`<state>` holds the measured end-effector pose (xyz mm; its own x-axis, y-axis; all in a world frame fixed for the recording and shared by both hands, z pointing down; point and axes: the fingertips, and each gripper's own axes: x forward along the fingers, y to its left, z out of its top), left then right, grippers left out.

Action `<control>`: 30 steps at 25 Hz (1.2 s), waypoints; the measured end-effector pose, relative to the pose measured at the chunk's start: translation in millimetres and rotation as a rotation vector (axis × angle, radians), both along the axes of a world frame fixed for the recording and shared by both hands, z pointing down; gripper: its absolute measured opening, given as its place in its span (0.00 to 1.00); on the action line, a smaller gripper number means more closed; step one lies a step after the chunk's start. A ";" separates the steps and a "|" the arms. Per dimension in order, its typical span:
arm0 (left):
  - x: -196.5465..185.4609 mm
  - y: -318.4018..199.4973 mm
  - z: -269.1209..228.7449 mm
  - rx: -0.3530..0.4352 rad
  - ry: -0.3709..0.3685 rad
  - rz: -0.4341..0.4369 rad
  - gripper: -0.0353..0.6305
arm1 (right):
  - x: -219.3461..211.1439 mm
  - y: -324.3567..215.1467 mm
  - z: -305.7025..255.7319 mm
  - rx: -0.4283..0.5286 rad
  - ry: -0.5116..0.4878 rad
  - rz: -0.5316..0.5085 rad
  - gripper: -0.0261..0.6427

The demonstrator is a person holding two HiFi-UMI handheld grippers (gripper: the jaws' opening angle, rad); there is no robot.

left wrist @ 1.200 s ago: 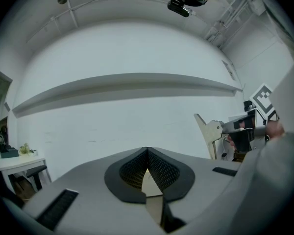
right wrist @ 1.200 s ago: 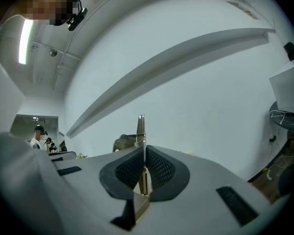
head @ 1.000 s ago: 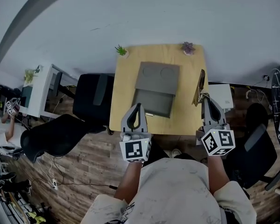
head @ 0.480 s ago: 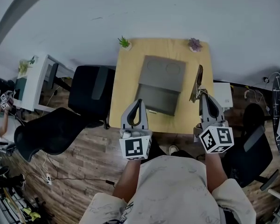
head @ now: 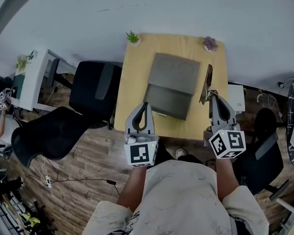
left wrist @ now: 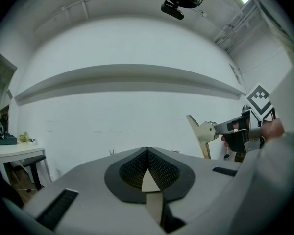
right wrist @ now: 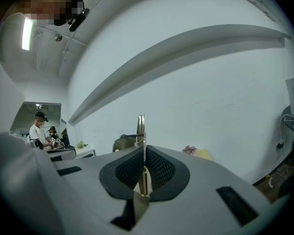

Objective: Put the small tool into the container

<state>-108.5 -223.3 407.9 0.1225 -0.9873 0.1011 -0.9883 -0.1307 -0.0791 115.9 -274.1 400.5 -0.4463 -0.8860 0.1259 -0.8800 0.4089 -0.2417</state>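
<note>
The left gripper (head: 144, 107) is held at the near edge of the wooden table (head: 132, 82), its jaws pressed together on nothing; in the left gripper view the ribbed pads meet at the tips, and the gripper's grey body hides the tabletop; just beyond it the grey container (head: 170, 86) lies open mid-table, two round shapes on its far half, its inside too dim to read; to the right, the right gripper (head: 214, 99) pinches the small tool (head: 207, 82), a thin tan blade jutting from the jaw tips beside the container's right side, not inside it; the right gripper view shows the blade only edge-on, its lower end swallowed by the pads, the container half hidden behind them.
</note>
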 end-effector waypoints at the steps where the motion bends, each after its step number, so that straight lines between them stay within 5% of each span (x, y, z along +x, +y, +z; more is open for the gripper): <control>1: -1.8 -0.5 2.4 -0.011 0.000 -0.003 0.06 | -3.2 -1.8 1.9 -0.003 0.007 -0.007 0.06; 30: -72.7 18.0 61.8 -0.135 0.051 -0.125 0.06 | -111.4 -9.2 69.7 -0.069 0.337 -0.240 0.06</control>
